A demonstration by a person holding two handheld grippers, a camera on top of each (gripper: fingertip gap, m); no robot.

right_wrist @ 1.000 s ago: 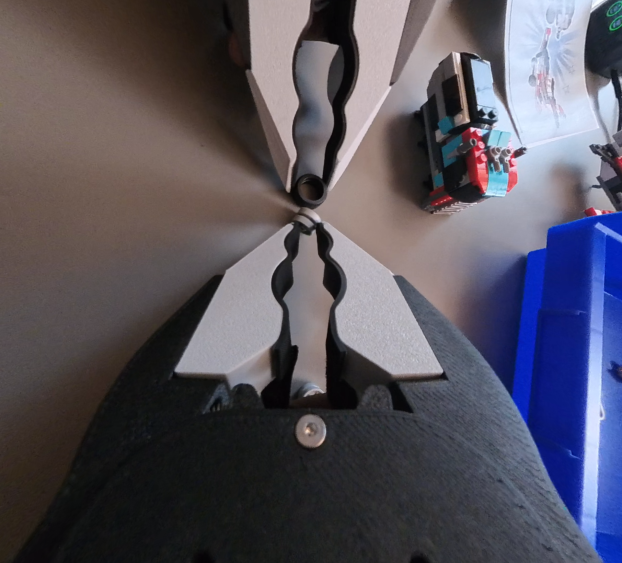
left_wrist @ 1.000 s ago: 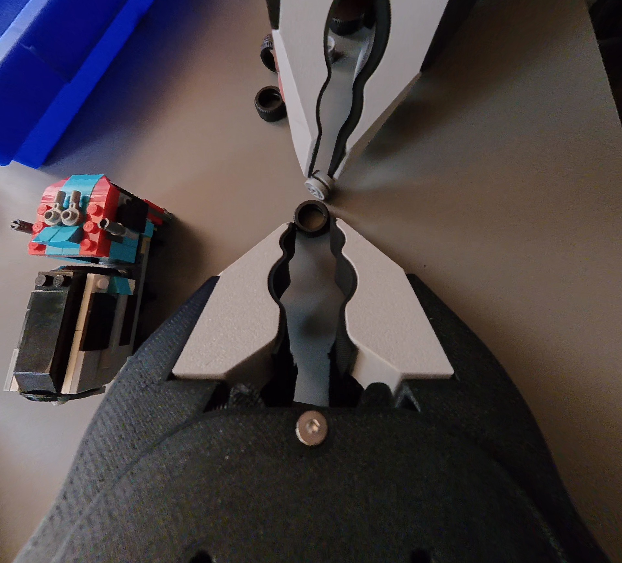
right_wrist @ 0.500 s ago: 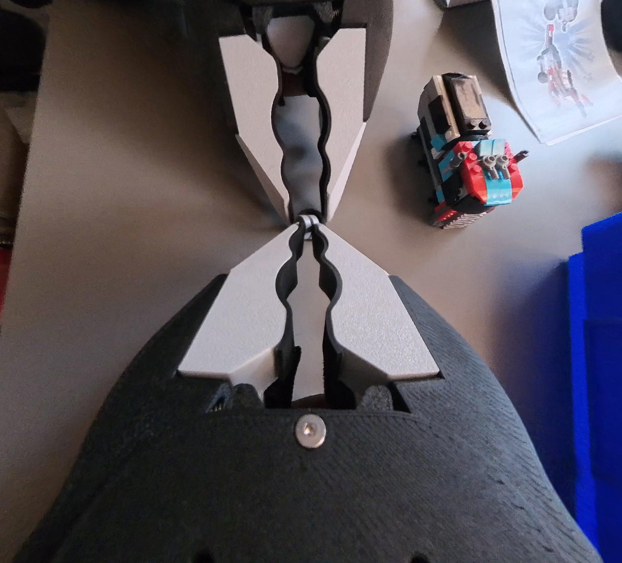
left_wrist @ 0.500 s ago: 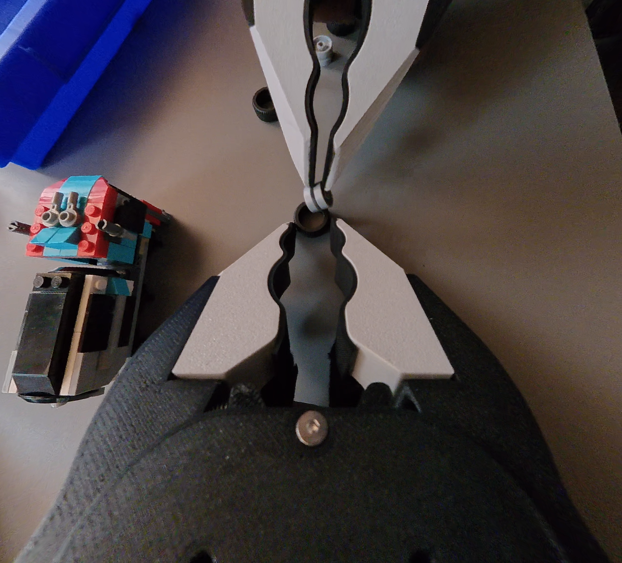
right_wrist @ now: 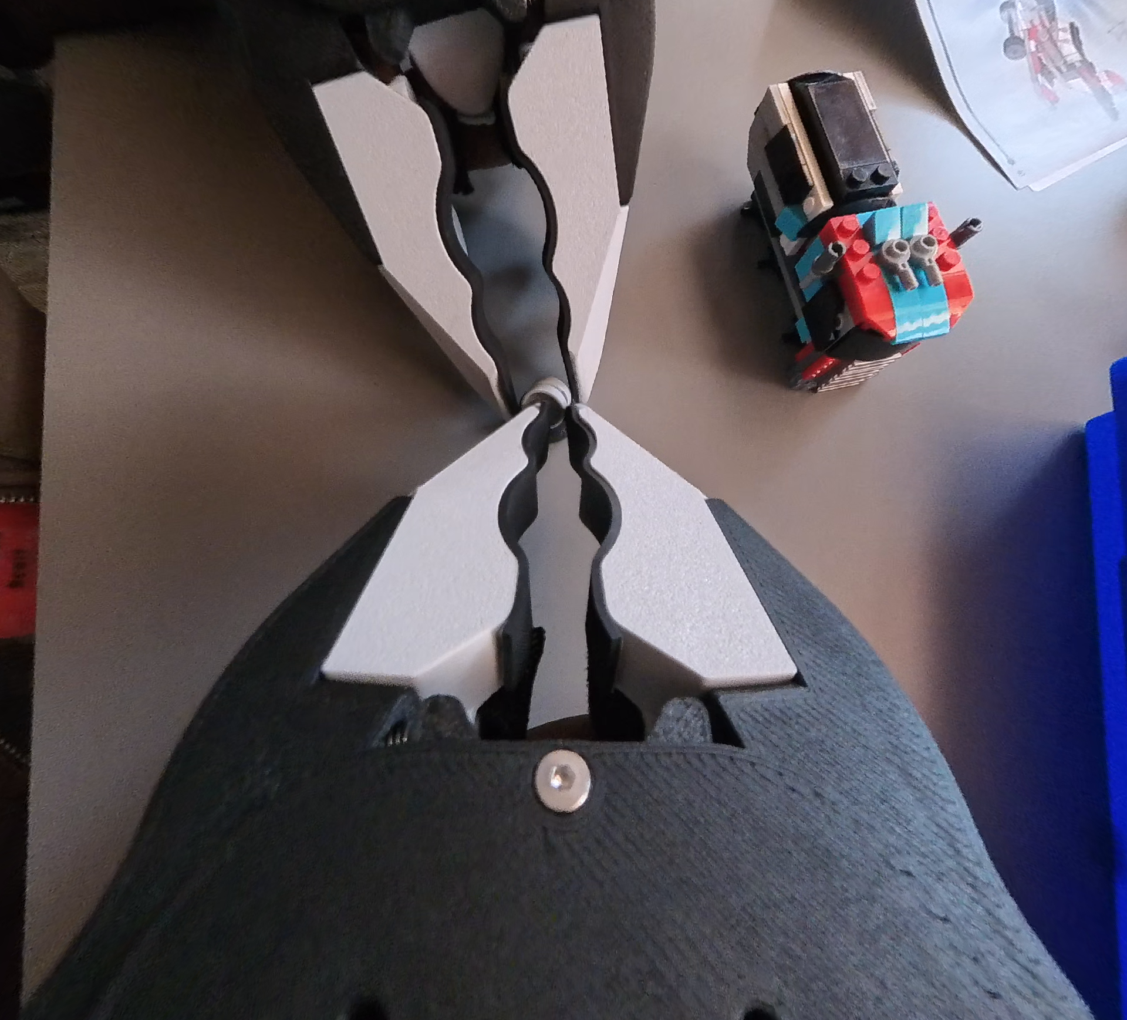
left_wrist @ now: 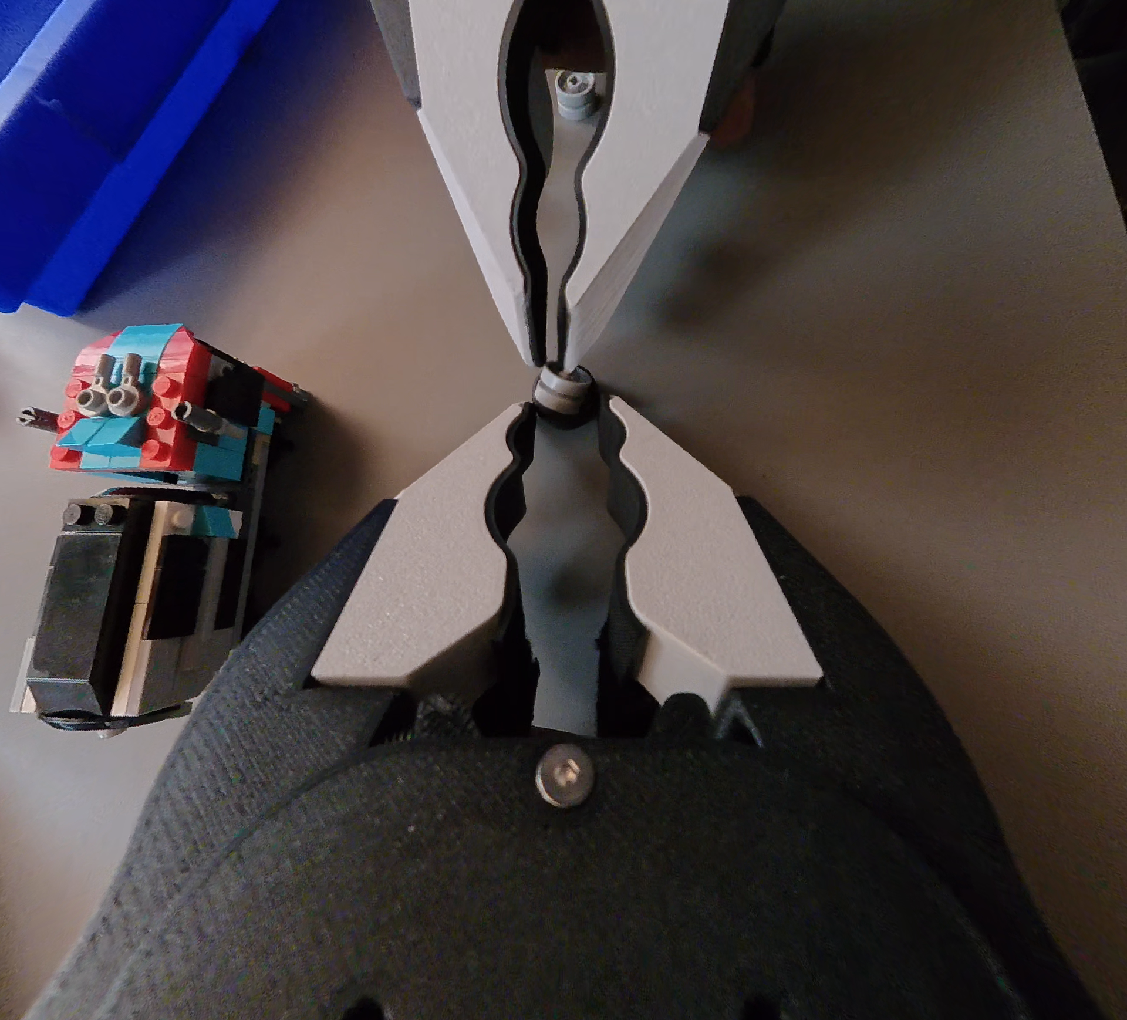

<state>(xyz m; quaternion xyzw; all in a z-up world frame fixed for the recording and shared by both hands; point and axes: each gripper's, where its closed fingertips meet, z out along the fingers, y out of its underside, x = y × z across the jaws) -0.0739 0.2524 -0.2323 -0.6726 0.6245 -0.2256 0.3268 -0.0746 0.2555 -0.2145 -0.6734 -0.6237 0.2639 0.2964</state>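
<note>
Your left gripper (left_wrist: pixel 564 411) stood part open, its two pads pressed on the sides of a small black tyre (left_wrist: pixel 570 422) held right at the tips, above the grey table (left_wrist: pixel 854 442). Your right gripper (right_wrist: pixel 552 411) was nearly closed, tips pinching a small grey wheel hub (left_wrist: pixel 561 388); in the left wrist view its fingertips (left_wrist: pixel 529 347) came down on the hub's top edge. The hub sat tilted in the tyre's opening, touching it; how far in it had gone could not be told. The two grippers met tip to tip, pointing at each other. Count, both views together: two grippers; one tyre in the grasp; one hub in the grasp; one more grey hub (left_wrist: pixel 574 91) lying on the table beyond, seen through the gap in the right gripper's fingers. One brick-built model (left_wrist: pixel 140 509), red, teal, black and white, lay on the table to the left of your left gripper, well apart from it; the same model (right_wrist: pixel 854 253) showed in the right wrist view. One blue bin (left_wrist: pixel 122 76) stood past the model, and one open printed booklet (right_wrist: pixel 1006 15) lay in the right view's far corner.
</note>
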